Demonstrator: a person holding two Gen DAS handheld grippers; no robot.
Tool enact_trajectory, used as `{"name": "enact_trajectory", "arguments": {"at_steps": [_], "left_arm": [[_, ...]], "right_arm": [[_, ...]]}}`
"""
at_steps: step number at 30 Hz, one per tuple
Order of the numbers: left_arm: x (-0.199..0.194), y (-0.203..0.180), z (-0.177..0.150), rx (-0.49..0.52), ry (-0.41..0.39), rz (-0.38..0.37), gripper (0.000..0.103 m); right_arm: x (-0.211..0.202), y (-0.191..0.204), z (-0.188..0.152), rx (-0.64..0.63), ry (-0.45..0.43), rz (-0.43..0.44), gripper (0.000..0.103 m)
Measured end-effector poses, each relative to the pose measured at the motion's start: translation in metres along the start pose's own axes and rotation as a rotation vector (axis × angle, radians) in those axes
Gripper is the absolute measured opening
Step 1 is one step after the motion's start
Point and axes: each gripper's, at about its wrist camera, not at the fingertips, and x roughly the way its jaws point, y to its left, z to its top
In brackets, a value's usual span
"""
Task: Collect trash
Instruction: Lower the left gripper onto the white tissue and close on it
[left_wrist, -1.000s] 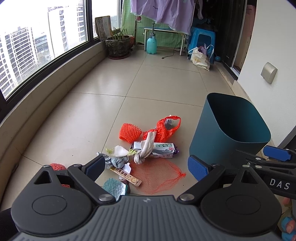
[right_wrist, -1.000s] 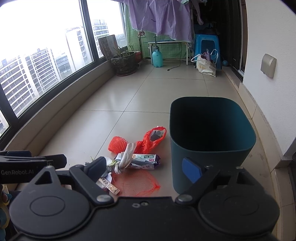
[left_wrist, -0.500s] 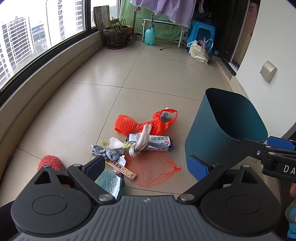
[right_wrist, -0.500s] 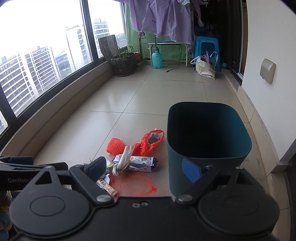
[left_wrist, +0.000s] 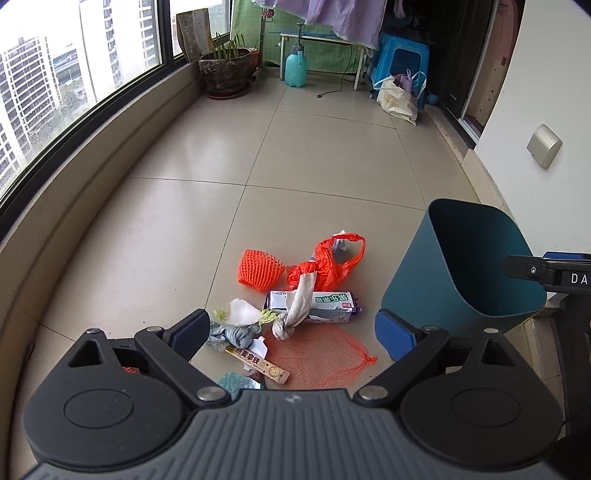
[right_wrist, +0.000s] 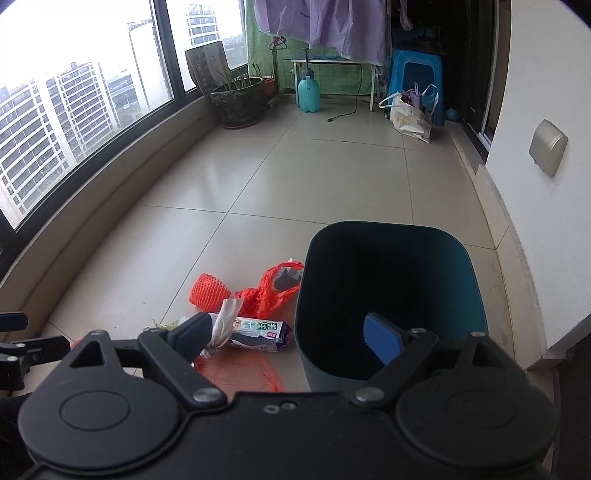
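A pile of trash lies on the tiled floor: an orange foam net (left_wrist: 258, 272), a red plastic bag (left_wrist: 325, 264), a wet-wipes packet (left_wrist: 325, 302), a twisted paper (left_wrist: 295, 314), an orange mesh bag (left_wrist: 317, 356), a chopstick wrapper (left_wrist: 258, 363) and crumpled tissue (left_wrist: 236, 314). A dark teal bin (left_wrist: 458, 280) stands upright to its right. My left gripper (left_wrist: 293, 330) is open and empty above the pile's near side. My right gripper (right_wrist: 288, 338) is open and empty above the near-left rim of the bin (right_wrist: 388, 295), with the packet (right_wrist: 258, 330) to its left.
A window ledge (left_wrist: 92, 177) curves along the left. A white wall (left_wrist: 535, 110) runs on the right close behind the bin. At the far end stand a plant pot (left_wrist: 225, 70), a teal spray bottle (left_wrist: 295, 68), a blue stool (left_wrist: 402, 62) and a shopping bag (left_wrist: 399, 98).
Both grippers have risen and pulled back a little. The pile and the bin sit farther ahead in both views. Nothing was picked up.
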Motion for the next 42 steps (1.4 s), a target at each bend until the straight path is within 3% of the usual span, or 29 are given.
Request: {"name": "enact_trajectory", "arguments": {"at_steps": [5,14,21,30,34,37,40,42], "left_arm": [[0.032,0.018,0.026,-0.083,0.044,-0.017,0.097],[0.148,0.009,0.051,-0.022,0.199,0.012,0.097],[0.241,0.001,0.041,0.063,0.301,0.021,0.096],[0.322,-0.017,0.005,0.118,0.394,0.045,0.096],[0.349,-0.014,-0.002,0.096,0.413,0.058,0.087],[0.365,-0.011,-0.006,0.074,0.428,0.063,0.079],[0.374,-0.01,-0.01,0.079,0.441,0.08,0.067],[0.378,-0.009,-0.011,0.079,0.442,0.09,0.066]], "right_arm": [[0.024,-0.007,0.016,0.005,0.042,0.003,0.089],[0.085,-0.017,0.029,-0.017,0.172,-0.016,0.084],[0.121,-0.034,0.03,0.054,0.249,-0.011,0.077],[0.147,-0.032,0.024,0.015,0.323,-0.014,0.062],[0.134,-0.046,0.037,0.04,0.304,0.023,0.062],[0.107,-0.068,0.044,0.024,0.218,-0.09,0.064],[0.088,-0.102,0.045,0.072,0.191,-0.19,0.064],[0.084,-0.122,0.043,0.093,0.186,-0.256,0.065]]}}
